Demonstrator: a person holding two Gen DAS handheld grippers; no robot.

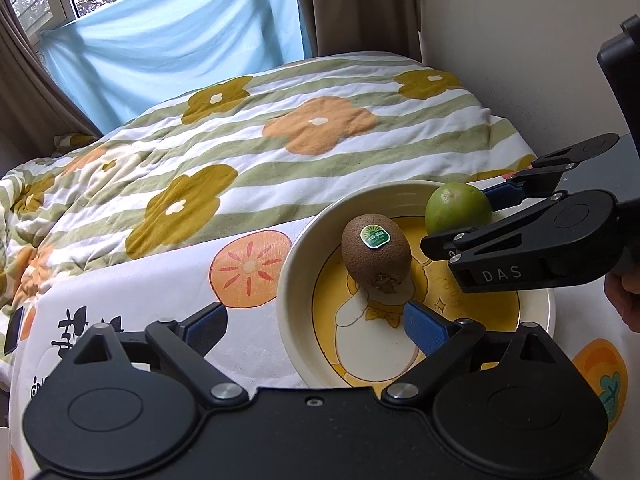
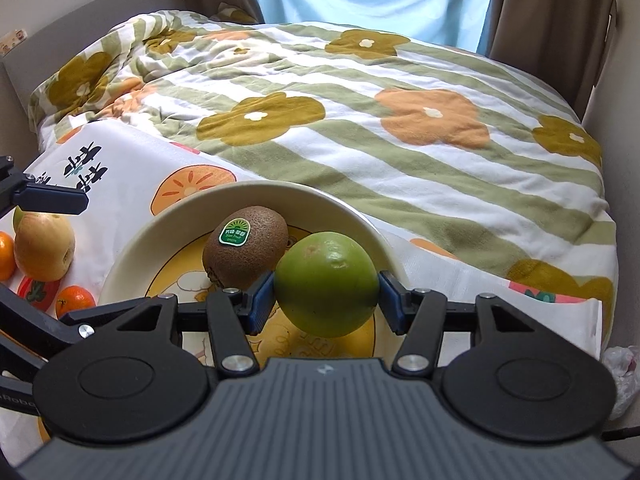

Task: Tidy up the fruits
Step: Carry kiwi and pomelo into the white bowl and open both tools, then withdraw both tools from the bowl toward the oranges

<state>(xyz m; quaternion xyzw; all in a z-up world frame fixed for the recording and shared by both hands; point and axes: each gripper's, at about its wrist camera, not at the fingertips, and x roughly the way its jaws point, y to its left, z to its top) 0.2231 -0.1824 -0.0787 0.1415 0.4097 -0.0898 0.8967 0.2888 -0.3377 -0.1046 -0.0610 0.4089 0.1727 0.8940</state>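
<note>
With your left gripper [image 1: 314, 326] gaping empty, your right gripper [image 2: 326, 298] clamps the smooth, firm green fruit [image 2: 326, 284] across its middle above the bowl [image 2: 132, 240]; hold gently.

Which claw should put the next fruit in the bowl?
The right claw. It is shut on the green fruit and is over the bowl, beside the kiwi. The left claw is open with nothing in it.
</note>
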